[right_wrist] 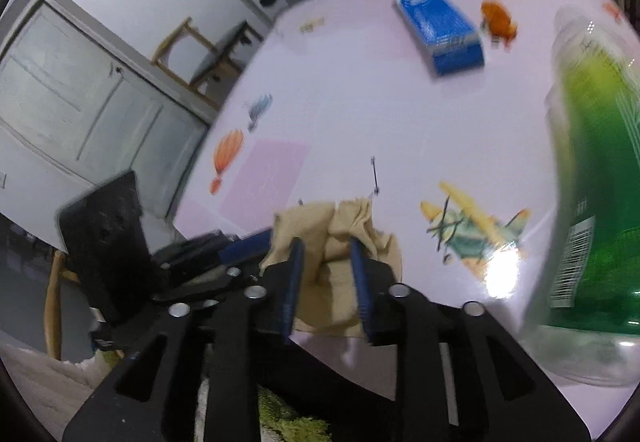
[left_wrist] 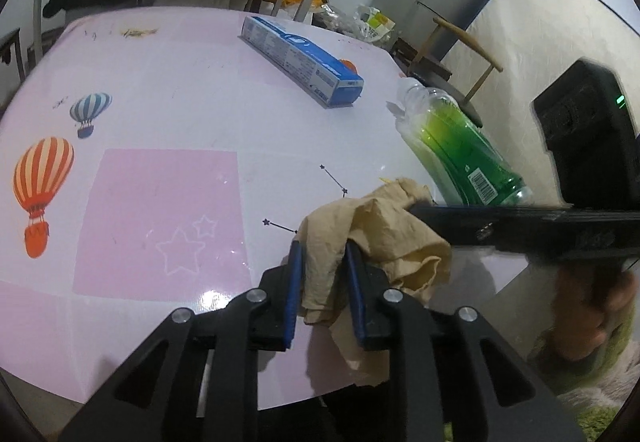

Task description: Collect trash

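Observation:
A crumpled tan paper [left_wrist: 384,230] lies at the near edge of the pink table [left_wrist: 160,90], partly hanging over it. My left gripper [left_wrist: 324,254] has the paper filling the narrow gap between its blue pads, which touch it on both sides. From the right, a finger of my right gripper [left_wrist: 500,228] lies across the top of the paper. In the right wrist view the right gripper [right_wrist: 326,246] stands open astride the same paper [right_wrist: 316,218], with the left gripper's finger [right_wrist: 248,240] at the paper's left side.
A green liquid bottle [left_wrist: 452,146] lies on its side close to the right of the paper and looms large [right_wrist: 592,170] beside my right gripper. A blue carton [left_wrist: 304,58] and a small orange thing [right_wrist: 498,20] sit farther back. A hand [left_wrist: 588,318] holds the right gripper.

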A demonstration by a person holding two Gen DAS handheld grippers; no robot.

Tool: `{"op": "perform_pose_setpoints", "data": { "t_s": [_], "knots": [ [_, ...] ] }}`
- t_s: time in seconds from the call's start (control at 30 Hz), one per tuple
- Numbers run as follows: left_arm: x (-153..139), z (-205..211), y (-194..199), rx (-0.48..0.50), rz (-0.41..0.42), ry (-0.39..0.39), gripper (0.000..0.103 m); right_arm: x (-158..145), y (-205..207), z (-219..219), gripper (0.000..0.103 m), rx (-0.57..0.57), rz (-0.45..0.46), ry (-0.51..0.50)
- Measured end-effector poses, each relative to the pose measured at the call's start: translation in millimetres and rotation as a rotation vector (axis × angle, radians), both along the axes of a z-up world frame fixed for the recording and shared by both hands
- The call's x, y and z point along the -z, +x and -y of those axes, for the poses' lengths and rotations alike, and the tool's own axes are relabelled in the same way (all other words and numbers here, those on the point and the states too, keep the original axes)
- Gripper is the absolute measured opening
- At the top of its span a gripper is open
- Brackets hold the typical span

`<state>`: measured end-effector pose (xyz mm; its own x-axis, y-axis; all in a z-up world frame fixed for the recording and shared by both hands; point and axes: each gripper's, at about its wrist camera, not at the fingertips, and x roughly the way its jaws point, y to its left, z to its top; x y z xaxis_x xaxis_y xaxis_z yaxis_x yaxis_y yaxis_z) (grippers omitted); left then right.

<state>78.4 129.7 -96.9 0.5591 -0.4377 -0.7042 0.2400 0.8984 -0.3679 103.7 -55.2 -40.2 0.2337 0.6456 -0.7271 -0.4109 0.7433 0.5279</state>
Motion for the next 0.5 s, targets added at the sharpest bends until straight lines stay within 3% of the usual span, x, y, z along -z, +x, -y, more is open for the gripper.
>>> {"op": "perform_pose_setpoints", "data": {
  "t_s": [0.03,0.1,0.27,0.33,0.5],
  "knots": [
    [-0.2,0.4,-0.6,0.001,0.003,0.007,0.020,-4.7,-0.6,3.8,0.037,0.007,0.017,0.014],
    [-0.2,2.4,-1.7,0.002,0.013,0.024,0.020,-7.8,1.1,8.7,0.056,0.024,0.037,0.020],
    [-1.2,3.1,-4.0,0.001,0.023,0.039,0.020,13.2,11.6,-2.2,0.059,0.018,-0.042,0.030],
    [-1.3,3.4,-4.6,0.002,0.028,0.045,0.021,24.5,15.6,-10.6,0.055,0.001,-0.083,0.034],
    [-2.0,1.7,-7.9,0.004,0.033,0.040,0.021,32.3,19.9,-16.9,0.027,0.001,-0.111,-0.006]
  ]
}}
